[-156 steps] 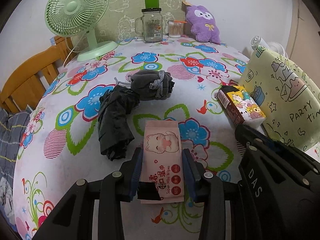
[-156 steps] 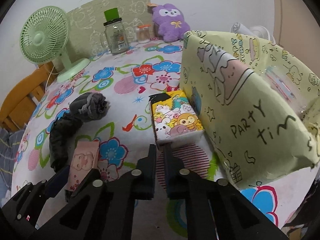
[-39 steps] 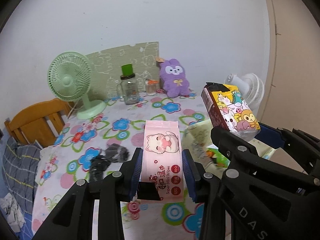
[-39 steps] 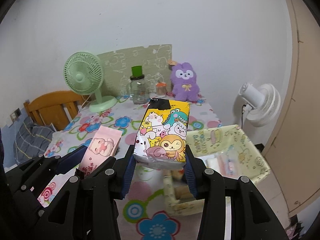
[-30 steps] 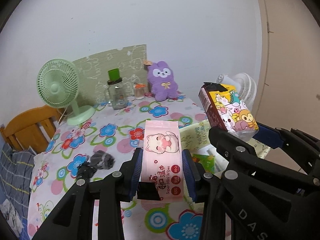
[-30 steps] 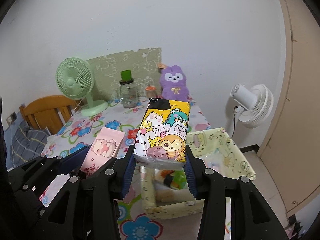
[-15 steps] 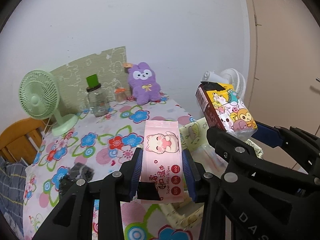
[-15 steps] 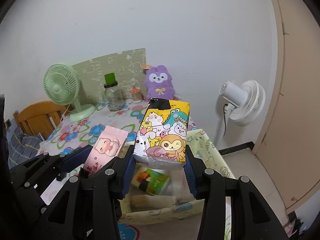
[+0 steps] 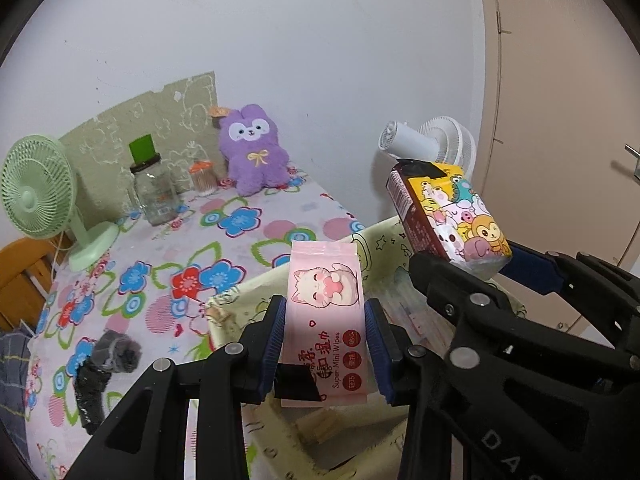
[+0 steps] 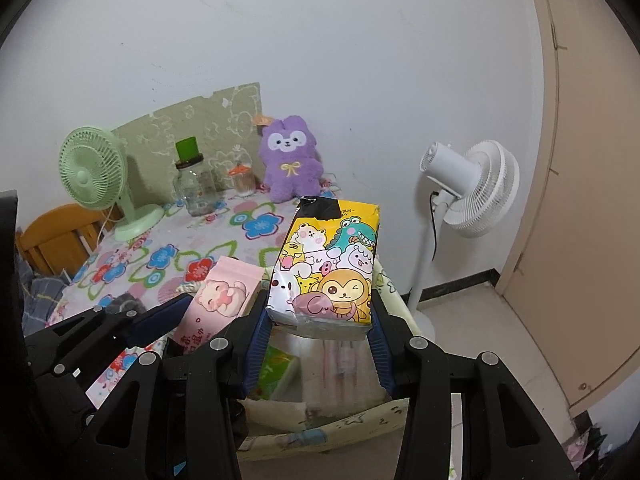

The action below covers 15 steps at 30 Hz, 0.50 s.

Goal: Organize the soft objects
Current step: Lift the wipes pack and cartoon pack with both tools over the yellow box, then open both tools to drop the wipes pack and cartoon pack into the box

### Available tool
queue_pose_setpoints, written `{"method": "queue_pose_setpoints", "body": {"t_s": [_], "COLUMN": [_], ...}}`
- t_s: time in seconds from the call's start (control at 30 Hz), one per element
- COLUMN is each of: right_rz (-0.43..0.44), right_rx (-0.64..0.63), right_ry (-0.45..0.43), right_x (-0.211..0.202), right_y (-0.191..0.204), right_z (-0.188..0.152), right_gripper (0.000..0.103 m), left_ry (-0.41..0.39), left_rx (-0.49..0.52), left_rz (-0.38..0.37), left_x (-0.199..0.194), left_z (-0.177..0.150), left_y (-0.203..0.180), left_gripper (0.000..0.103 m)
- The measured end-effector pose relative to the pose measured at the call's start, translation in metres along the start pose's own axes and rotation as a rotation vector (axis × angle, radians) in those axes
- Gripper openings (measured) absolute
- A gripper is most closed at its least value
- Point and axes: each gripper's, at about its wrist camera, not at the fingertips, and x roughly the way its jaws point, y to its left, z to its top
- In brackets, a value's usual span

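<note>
Pink wet-wipes pack with a cartoon cat is squeezed between the left gripper jaws, held up above the pale yellow fabric storage bin. Right gripper is clamped on a yellow cartoon-animal tissue pack, also over the bin. Flowery tablecloth sits behind, with a purple plush bunny at the wall.

Left claw and right claw clamped (side by side), raised.
</note>
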Motion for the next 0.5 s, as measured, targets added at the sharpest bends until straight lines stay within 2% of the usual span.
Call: {"method": "queue_pose_setpoints", "body": {"t_s": [0.07, 0.13, 0.17, 0.2, 0.3, 0.5], "right_rz": [-0.002, 0.001, 0.003, 0.005, 0.012, 0.048], "right_rx": [0.010, 0.022, 0.025, 0.027, 0.020, 0.017], "right_ry": [0.010, 0.024, 0.029, 0.032, 0.043, 0.079], "right_x": [0.005, 0.011, 0.013, 0.015, 0.020, 0.032], "right_y": [-0.004, -0.008, -0.008, -0.009, -0.009, -0.007], "right_z": [0.001, 0.001, 0.001, 0.001, 0.000, 0.001], "right_gripper": [0.048, 0.048, 0.048, 0.048, 0.048, 0.049], "left_ry": [0.016, 0.021, 0.022, 0.021, 0.034, 0.067], "left_rx": [-0.009, -0.013, -0.012, -0.010, 0.004, 0.003], "left_rz": [-0.004, -0.005, -0.001, 0.007, 0.008, 0.018], "left_x": [0.008, 0.014, 0.016, 0.018, 0.023, 0.029], "left_z": [0.001, 0.003, 0.003, 0.003, 0.003, 0.003], "left_y": [0.001, 0.002, 0.002, 0.002, 0.001, 0.004], "left_gripper": [0.041, 0.051, 0.067, 0.078, 0.086, 0.091]}}
